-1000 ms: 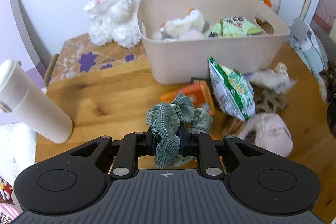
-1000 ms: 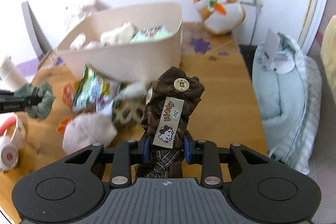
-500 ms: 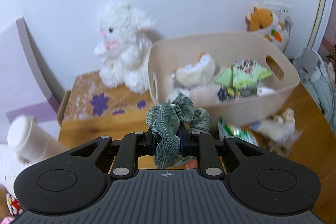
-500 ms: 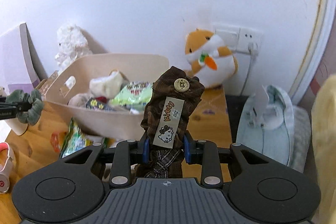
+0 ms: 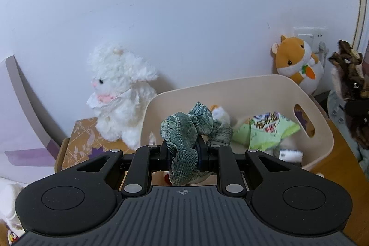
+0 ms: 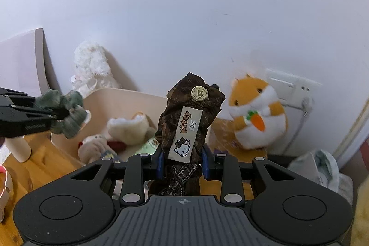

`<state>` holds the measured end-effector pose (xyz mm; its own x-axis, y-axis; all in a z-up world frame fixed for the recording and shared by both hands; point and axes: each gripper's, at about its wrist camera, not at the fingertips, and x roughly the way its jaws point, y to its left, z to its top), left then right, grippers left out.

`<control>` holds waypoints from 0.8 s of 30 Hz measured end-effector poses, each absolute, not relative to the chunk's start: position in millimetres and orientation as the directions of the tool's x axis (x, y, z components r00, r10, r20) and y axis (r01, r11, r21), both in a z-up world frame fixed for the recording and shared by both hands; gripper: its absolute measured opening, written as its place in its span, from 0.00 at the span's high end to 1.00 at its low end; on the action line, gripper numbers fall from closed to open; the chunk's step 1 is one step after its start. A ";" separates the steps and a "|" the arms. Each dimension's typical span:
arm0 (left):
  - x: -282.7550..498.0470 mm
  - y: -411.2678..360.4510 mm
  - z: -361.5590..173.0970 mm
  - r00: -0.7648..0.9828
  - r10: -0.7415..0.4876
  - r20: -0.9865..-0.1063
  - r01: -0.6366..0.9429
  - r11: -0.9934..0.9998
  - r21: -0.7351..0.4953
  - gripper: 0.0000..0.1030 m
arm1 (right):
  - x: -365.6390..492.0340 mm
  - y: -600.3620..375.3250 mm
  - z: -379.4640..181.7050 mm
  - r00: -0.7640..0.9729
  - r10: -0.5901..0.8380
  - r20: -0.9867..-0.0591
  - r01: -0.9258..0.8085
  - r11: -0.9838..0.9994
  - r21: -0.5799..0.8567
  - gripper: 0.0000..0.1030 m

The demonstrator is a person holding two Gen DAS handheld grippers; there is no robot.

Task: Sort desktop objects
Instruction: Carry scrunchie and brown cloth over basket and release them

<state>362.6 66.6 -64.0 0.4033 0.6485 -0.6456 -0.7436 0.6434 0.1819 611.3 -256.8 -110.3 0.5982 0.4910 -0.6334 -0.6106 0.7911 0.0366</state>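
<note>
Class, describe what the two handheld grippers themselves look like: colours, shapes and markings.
Both match: the left gripper and right gripper have matte black bodies, ribbed grey centre panels bearing a small crosshair mark, round recessed discs each side, silver pivot pins and blue finger pads. No cables or sleeves show.

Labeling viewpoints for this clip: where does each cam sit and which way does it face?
Left wrist: on the left claw, looking along its fingers, down at the beige bin by the wall; own claw clamps a green scrunchie.
Right wrist: on the right claw, facing the wall and bin from the right; own claw clamps a brown hair clip.
Shared: bin, white lamb plush, orange hamster plush; each view catches the other claw.
</note>
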 end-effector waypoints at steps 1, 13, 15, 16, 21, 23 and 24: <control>366.9 68.4 -65.5 0.400 0.648 -0.648 -0.746 0.641 0.181 0.81 | 614.2 -252.6 -111.7 0.595 0.495 -0.633 -0.615 0.788 0.039 0.72; 394.2 87.9 -108.8 0.302 0.595 -0.745 -0.778 0.606 0.168 0.81 | 641.3 -207.2 -147.5 0.523 0.500 -0.690 -0.660 0.750 0.044 0.72; 396.5 90.7 -116.3 0.294 0.574 -0.765 -0.774 0.612 0.162 0.81 | 642.6 -201.7 -154.2 0.517 0.490 -0.702 -0.666 0.745 0.030 0.72; 397.4 91.7 -119.6 0.292 0.562 -0.774 -0.773 0.615 0.155 0.81 | 642.7 -198.9 -157.8 0.517 0.480 -0.709 -0.666 0.745 0.019 0.72; 396.5 88.5 -124.5 0.296 0.565 -0.770 -0.765 0.623 0.162 0.66 | 640.2 -196.8 -172.2 0.514 0.462 -0.723 -0.643 0.765 0.032 0.60; 394.8 89.5 -123.3 0.283 0.556 -0.782 -0.770 0.617 0.159 0.37 | 636.2 -196.7 -174.3 0.527 0.460 -0.714 -0.644 0.765 0.017 0.52; 393.9 89.6 -122.2 0.280 0.557 -0.782 -0.774 0.612 0.159 0.32 | 635.0 -196.1 -174.5 0.537 0.456 -0.709 -0.646 0.763 0.002 0.42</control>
<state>393.9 89.6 -122.2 0.2799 0.5575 -0.7816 -0.7745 0.6122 0.1593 635.0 -196.1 -174.5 0.5370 0.4564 -0.7095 -0.6460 0.7633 0.0021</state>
